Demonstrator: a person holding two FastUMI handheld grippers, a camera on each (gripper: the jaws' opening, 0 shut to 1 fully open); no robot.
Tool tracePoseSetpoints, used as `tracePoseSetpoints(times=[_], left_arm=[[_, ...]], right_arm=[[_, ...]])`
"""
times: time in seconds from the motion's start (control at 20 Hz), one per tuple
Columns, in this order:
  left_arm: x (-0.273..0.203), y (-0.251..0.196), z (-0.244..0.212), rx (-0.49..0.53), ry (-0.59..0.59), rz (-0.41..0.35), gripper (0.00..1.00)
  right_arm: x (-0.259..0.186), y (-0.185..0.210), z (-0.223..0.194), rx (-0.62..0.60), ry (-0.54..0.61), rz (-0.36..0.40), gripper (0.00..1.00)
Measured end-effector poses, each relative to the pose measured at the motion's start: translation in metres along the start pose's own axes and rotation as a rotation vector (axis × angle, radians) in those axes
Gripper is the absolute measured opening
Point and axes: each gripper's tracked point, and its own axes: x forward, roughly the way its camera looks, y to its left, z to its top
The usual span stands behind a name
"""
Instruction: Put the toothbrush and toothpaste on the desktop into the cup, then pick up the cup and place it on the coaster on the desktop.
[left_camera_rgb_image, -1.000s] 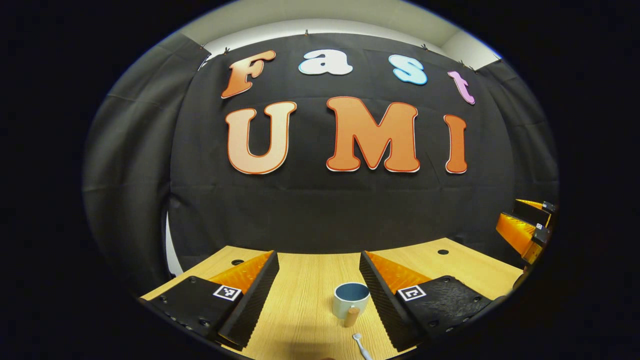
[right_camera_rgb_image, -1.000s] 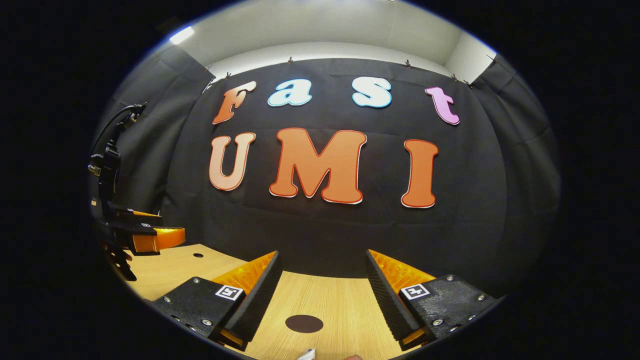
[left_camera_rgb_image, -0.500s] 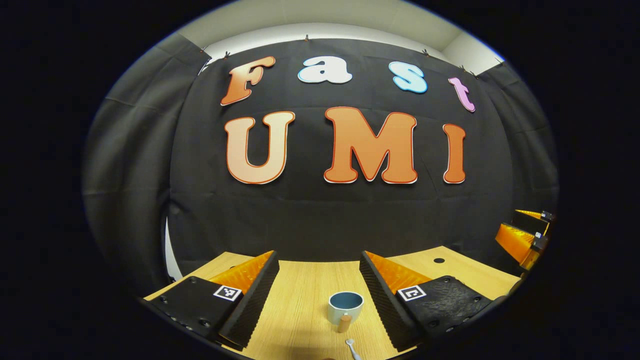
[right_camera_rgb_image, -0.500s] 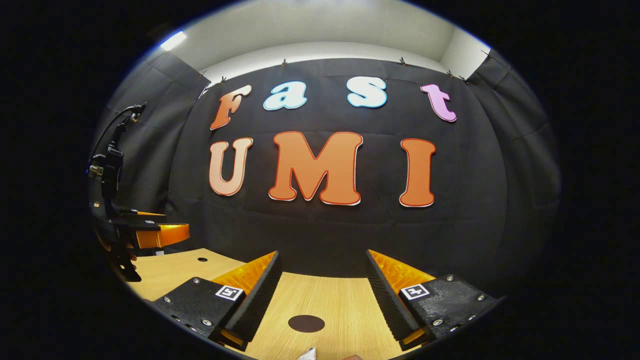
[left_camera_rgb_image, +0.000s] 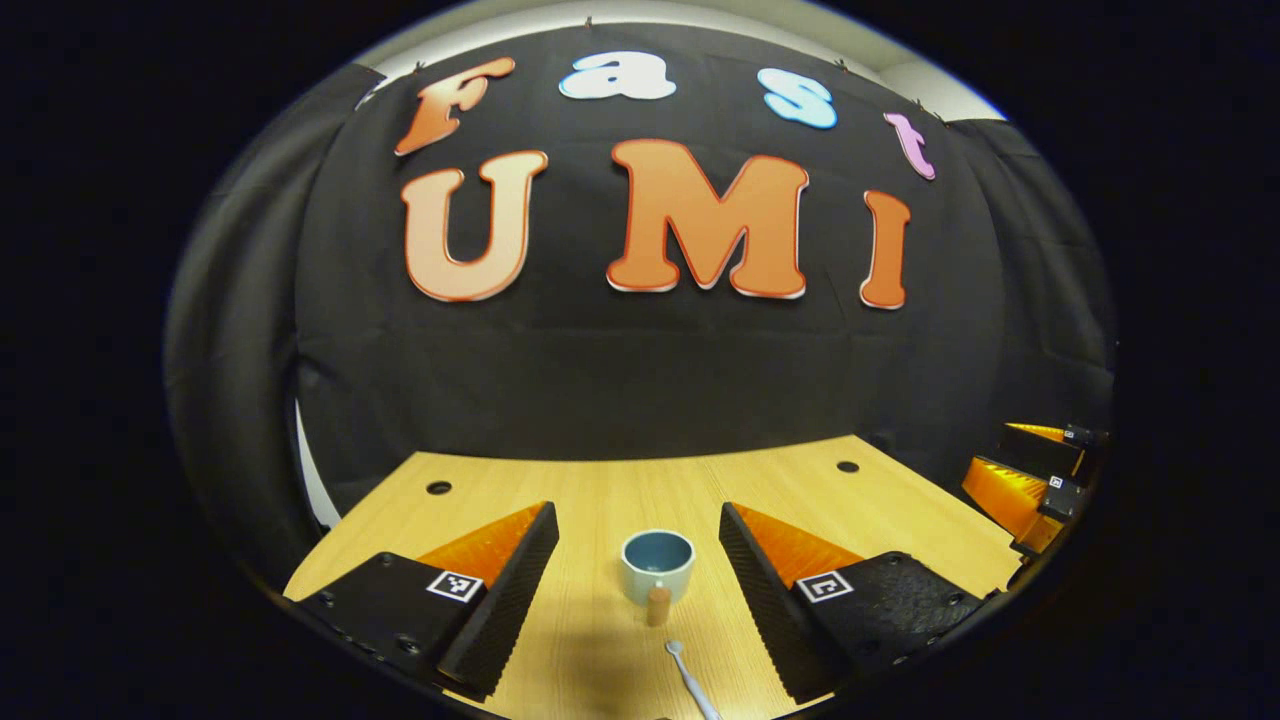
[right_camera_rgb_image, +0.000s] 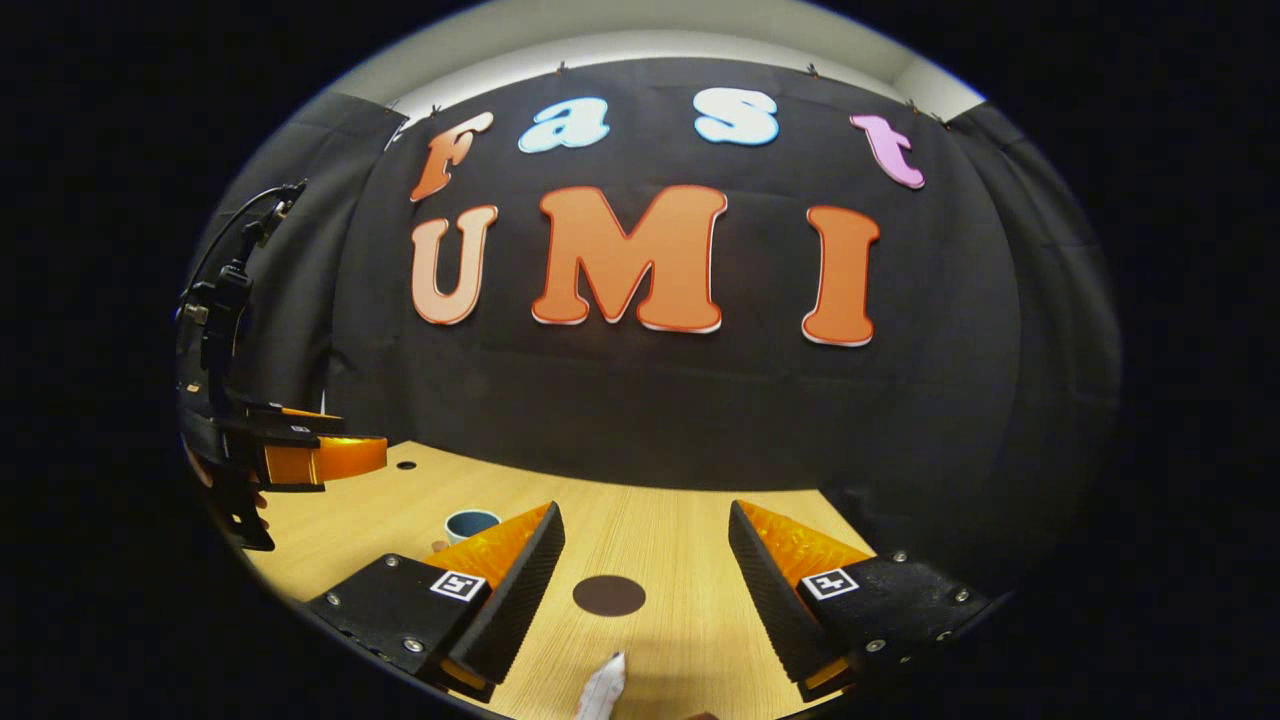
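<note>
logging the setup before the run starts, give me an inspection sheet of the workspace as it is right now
Surface: wooden desktop with small round holes near its far corners.
Job's things: cup upright and empty, handle toward the camera; toothbrush lying on the desktop just in front of it; toothpaste lying on the desktop near the dark round coaster, which is bare.
Clutter: nothing seen.
Grippers: left gripper open, above the desktop, cup between its fingers' line; right gripper open, facing the coaster. Neither holds anything.
Cables: a black cable arcs above the left gripper in the right gripper view.
Surroundings: black cloth booth wall.
</note>
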Motion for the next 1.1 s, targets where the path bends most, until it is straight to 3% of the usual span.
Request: tracePoseSetpoints(times=[0.25,0.65,0.85,1.1], left_arm=[[0.011,-0.03,-0.065,-0.04,0.284,-0.123,0.98],[0.007,-0.036,-0.084,-0.07,0.649,-0.136,0.96],[-0.007,-0.042,-0.102,-0.067,0.788,-0.136,0.96],[-0.008,-0.043,-0.134,-0.055,0.928,-0.106,0.96]], right_arm=[[0.005,0.005,-0.027,0.0,0.146,0.027,0.98],[0.001,0.033,-0.081,0.01,0.448,0.117,0.95],[0.008,0.024,-0.111,-0.01,0.563,0.092,0.9],[0.001,0.037,-0.184,-0.029,0.778,0.141,0.86]])
